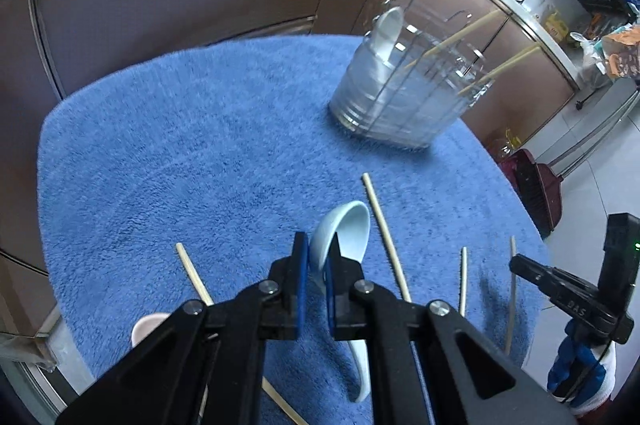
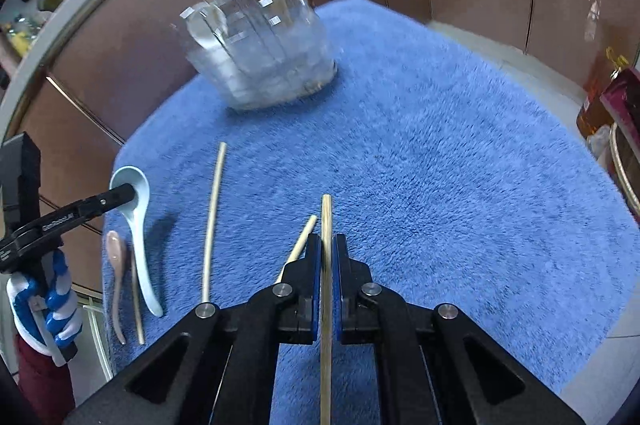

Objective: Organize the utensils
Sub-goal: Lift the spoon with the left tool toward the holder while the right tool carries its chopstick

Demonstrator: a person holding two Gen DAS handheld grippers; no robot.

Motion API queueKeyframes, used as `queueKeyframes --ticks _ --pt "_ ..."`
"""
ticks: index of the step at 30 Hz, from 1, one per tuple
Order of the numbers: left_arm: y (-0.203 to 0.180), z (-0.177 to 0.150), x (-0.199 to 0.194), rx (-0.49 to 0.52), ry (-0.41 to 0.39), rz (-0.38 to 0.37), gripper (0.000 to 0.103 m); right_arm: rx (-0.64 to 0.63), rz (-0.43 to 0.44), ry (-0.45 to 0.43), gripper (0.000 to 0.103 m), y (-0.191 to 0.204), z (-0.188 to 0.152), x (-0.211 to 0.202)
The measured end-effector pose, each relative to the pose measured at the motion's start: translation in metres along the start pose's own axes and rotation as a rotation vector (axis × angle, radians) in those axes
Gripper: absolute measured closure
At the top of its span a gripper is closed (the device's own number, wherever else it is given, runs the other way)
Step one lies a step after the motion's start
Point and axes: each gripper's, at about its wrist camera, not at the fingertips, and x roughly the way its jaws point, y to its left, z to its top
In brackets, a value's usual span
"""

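We are squeezing our left tongs [image 1: 320, 257] tight on the bowl of a pale blue spoon [image 1: 344, 225], just above the fuzzy blue towel [image 1: 180, 145] on the worktop. We are pinching our right tongs [image 2: 327, 253] shut on one chopstick [image 2: 326, 225]. More chopsticks [image 2: 212, 217] and a pink spoon [image 2: 115, 265] are lying loose on the towel. The clear holder [image 1: 400, 97] is standing at the far side, with a white spoon [image 1: 388, 29] and two chopsticks [image 1: 452, 41] in it.
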Motion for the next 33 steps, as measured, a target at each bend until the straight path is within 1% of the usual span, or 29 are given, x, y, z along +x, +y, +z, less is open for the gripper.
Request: queueKeyframes --ticks 5,10,16,24,29,33 --pt "-0.009 -0.008 -0.024 0.017 -0.059 0.015 0.096 -0.030 0.034 -0.106 0.098 0.007 -0.015 -0.038" --pt "-0.017 -0.013 -0.055 0.043 -0.116 0.022 0.096 -0.065 0.055 -0.197 0.098 0.021 -0.024 -0.066" --pt "-0.023 -0.021 -0.089 0.060 -0.179 0.031 0.096 -0.113 0.073 -0.270 0.098 0.037 -0.031 -0.094" --pt "-0.041 -0.034 -0.136 0.085 -0.276 0.054 0.096 -0.159 0.105 -0.364 0.098 0.058 -0.044 -0.136" --pt "-0.051 -0.032 -0.157 0.097 -0.337 0.059 0.096 -0.192 0.111 -0.437 0.098 0.073 -0.047 -0.164" --pt "-0.061 -0.017 -0.169 0.098 -0.387 0.052 0.096 -0.213 0.123 -0.491 0.098 0.084 -0.036 -0.180"
